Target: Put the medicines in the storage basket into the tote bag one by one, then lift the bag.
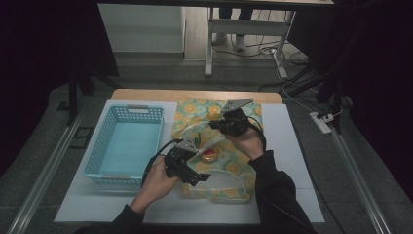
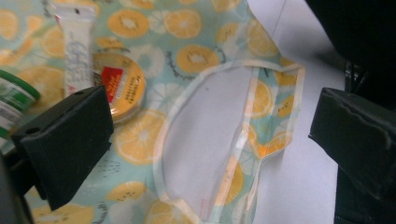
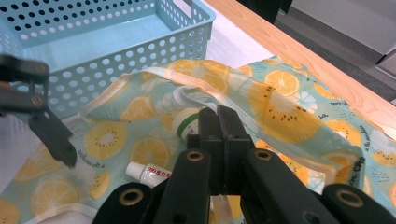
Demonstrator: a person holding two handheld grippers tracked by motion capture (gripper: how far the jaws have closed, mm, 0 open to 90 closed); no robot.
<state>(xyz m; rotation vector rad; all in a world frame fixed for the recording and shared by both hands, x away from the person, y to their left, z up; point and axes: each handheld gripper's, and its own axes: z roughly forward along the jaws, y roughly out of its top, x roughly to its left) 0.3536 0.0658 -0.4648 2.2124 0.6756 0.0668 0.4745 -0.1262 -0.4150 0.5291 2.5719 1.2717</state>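
Both grippers sit over the fruit-print bag in the high view. One is the left gripper (image 1: 194,168), held in the left hand (image 1: 155,184) near the front edge of the surface (image 1: 292,146). Its jaws stand wide open and hold nothing. The other is the right gripper (image 1: 225,127), held in the right hand (image 1: 249,141), and it is closed tight on the clear rim of the bag (image 1: 214,151), lifting that part up. The bag lies in the middle of the surface. A blue basket (image 1: 127,144) stands just beside it, toward the left edge.

Next comes the left gripper view. The two black jaws are far apart, one at each side, with nothing between the pads. Below them lies the bag (image 2: 187,60) with its clear handle loop. On the bag are a round yellow tin (image 2: 122,86), a white tube (image 2: 77,46) touching it, and a green and white bottle (image 2: 14,100).

Last is the right gripper view. The jaws are pressed together on the clear edge of the bag (image 3: 280,112). The bottle (image 3: 186,122) and the tube (image 3: 147,173) peek out just past them. The basket (image 3: 93,46) stands behind the bag, and the left gripper (image 3: 44,126) shows off to the side with its jaws open
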